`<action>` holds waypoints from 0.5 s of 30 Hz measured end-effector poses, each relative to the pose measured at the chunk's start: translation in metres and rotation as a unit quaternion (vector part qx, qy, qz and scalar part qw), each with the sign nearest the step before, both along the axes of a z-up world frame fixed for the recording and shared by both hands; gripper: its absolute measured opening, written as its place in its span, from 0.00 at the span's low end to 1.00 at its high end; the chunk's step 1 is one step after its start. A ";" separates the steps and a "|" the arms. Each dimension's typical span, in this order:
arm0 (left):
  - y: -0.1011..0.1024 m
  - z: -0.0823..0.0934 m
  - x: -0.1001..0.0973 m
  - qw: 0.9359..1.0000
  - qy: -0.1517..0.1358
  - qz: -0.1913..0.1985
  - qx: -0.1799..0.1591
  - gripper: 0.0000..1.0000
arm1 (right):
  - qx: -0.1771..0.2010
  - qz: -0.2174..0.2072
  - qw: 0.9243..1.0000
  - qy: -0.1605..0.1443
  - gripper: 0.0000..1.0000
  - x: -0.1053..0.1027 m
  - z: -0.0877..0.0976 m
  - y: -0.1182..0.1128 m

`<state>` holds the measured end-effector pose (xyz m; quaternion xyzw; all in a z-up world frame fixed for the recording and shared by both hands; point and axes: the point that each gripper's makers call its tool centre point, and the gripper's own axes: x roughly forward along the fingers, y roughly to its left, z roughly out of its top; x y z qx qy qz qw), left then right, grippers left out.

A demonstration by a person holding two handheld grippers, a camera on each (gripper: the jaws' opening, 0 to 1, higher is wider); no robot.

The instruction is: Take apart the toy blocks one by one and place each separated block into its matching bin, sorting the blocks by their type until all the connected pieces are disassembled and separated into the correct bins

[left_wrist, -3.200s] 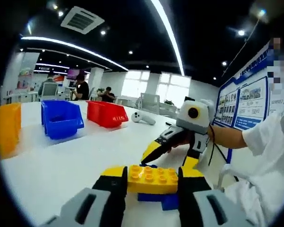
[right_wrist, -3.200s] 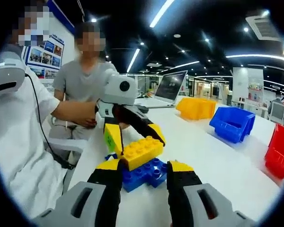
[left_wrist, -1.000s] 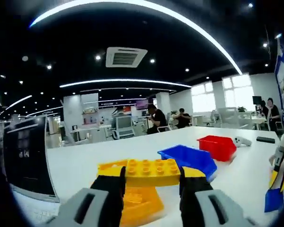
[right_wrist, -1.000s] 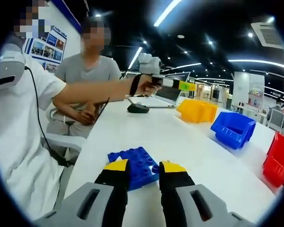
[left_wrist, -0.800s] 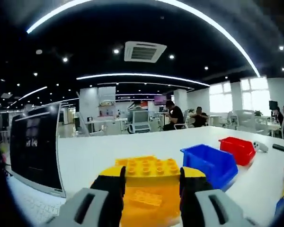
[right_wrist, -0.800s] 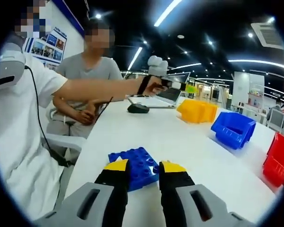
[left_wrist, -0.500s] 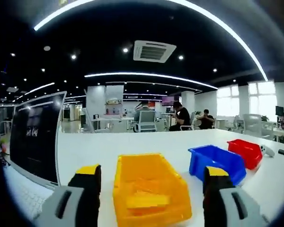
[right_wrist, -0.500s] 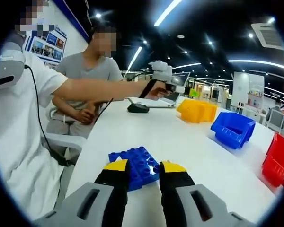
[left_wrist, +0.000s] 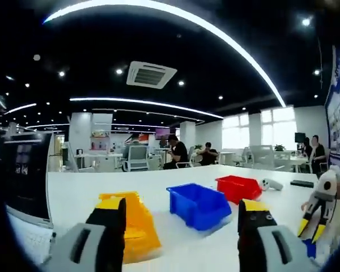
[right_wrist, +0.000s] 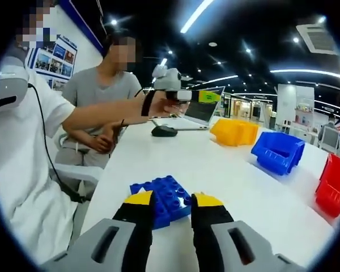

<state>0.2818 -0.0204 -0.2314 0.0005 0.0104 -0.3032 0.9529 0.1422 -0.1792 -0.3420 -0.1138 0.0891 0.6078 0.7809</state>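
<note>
My left gripper (left_wrist: 181, 226) stands open with nothing between its jaws, above the table just in front of the yellow bin (left_wrist: 133, 226). A yellow block lies inside that bin. The blue bin (left_wrist: 198, 204) and the red bin (left_wrist: 238, 187) follow to its right. In the right gripper view my right gripper (right_wrist: 167, 207) is shut on a blue studded block (right_wrist: 164, 201) low over the white table. A hand holds the left gripper (right_wrist: 187, 95) up near the yellow bin (right_wrist: 235, 131). The right gripper (left_wrist: 316, 209) shows at the far right of the left gripper view.
An open laptop (right_wrist: 201, 110) and a black mouse (right_wrist: 165, 131) sit at the table's far end. The blue bin (right_wrist: 277, 150) and red bin (right_wrist: 331, 181) line the right side. A person in grey sits beside the table. A white controller (left_wrist: 271, 184) lies behind the red bin.
My left gripper opened and let the yellow block drop into the yellow bin, then drew back and swung right. The right gripper has stayed put, shut on the blue block.
</note>
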 end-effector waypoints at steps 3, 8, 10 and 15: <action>-0.024 -0.004 -0.034 0.998 -0.004 -0.056 0.001 0.76 | 0.002 -0.001 1.000 0.001 0.31 0.002 0.000 -0.002; -0.053 -0.034 -0.080 0.991 0.002 -0.123 0.050 0.74 | 0.010 0.015 1.000 0.000 0.41 -0.007 0.001 -0.007; -0.060 -0.049 -0.091 0.989 0.016 -0.138 0.058 0.74 | 0.014 0.015 1.000 0.005 0.41 -0.011 0.000 -0.011; -0.073 -0.080 -0.105 0.983 0.044 -0.165 0.065 0.69 | 0.026 0.014 0.999 0.017 0.41 -0.016 0.004 -0.019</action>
